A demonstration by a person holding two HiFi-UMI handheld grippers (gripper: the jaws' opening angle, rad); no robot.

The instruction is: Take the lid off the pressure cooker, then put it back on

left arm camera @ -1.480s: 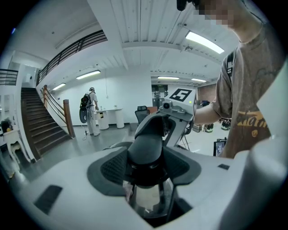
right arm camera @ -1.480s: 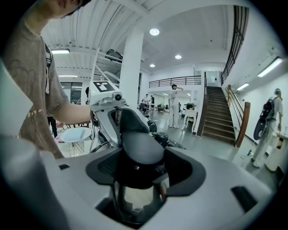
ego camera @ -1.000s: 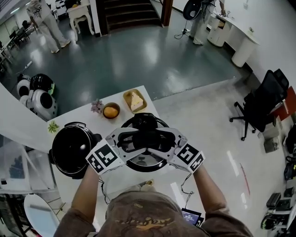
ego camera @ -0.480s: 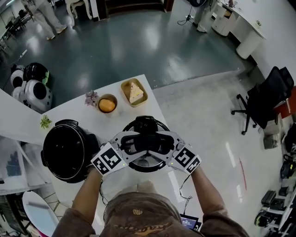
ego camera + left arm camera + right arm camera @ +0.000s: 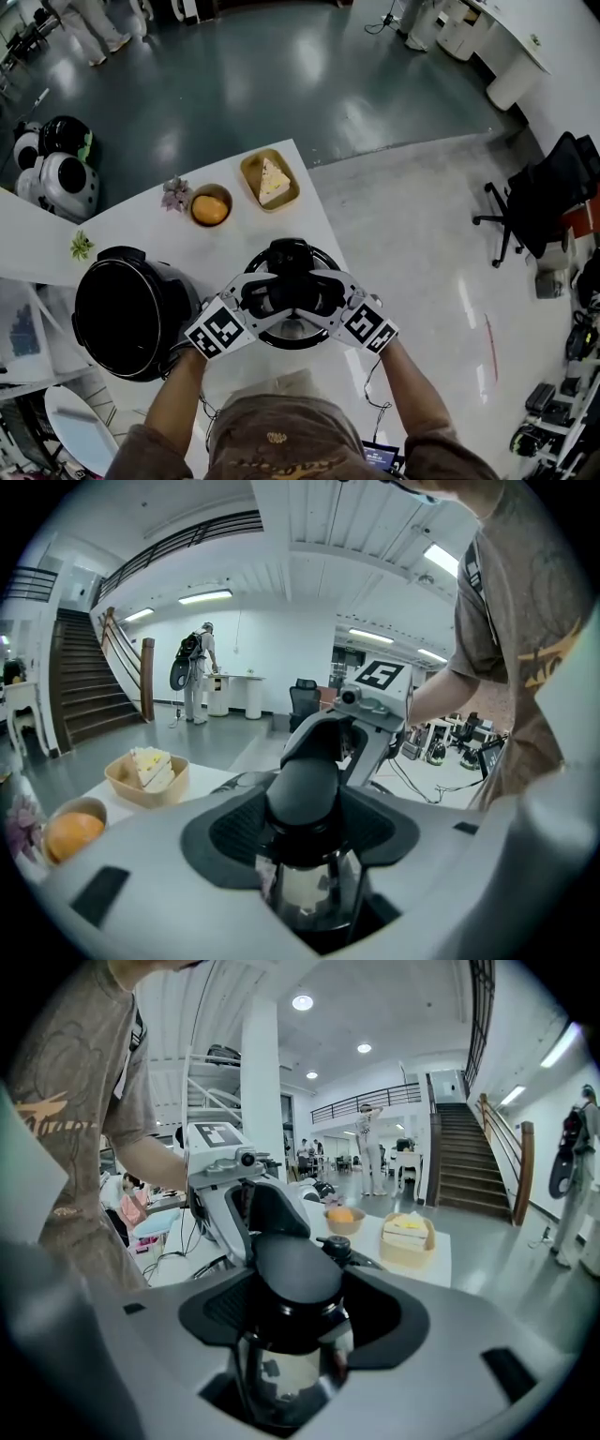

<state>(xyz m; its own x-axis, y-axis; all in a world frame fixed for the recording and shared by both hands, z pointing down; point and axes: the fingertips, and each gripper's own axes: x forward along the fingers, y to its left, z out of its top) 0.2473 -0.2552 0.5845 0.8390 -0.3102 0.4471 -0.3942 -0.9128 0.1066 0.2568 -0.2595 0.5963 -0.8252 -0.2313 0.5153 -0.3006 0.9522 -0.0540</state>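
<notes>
The pressure cooker's round lid (image 5: 286,330), shiny metal with a black handle (image 5: 290,255), hangs over the right part of the white table (image 5: 141,230), apart from the cooker. The open black cooker pot (image 5: 125,311) stands to its left. My left gripper (image 5: 270,296) and right gripper (image 5: 315,296) grip the lid's black handle from opposite sides. In the left gripper view the black handle (image 5: 305,794) fills the gap of my left gripper (image 5: 305,832). The right gripper view shows the same handle (image 5: 295,1269) in my right gripper (image 5: 292,1312).
Behind the lid sit a small bowl with an orange (image 5: 210,206), a tan tray with a slice of cake (image 5: 270,181), a little flower (image 5: 174,195) and a green sprig (image 5: 82,246). The table's right edge runs just beside the lid. An office chair (image 5: 539,202) stands far right.
Both grippers and the lid have sunk lower toward the table, still gripped the same way. The cooker pot has not moved on the table.
</notes>
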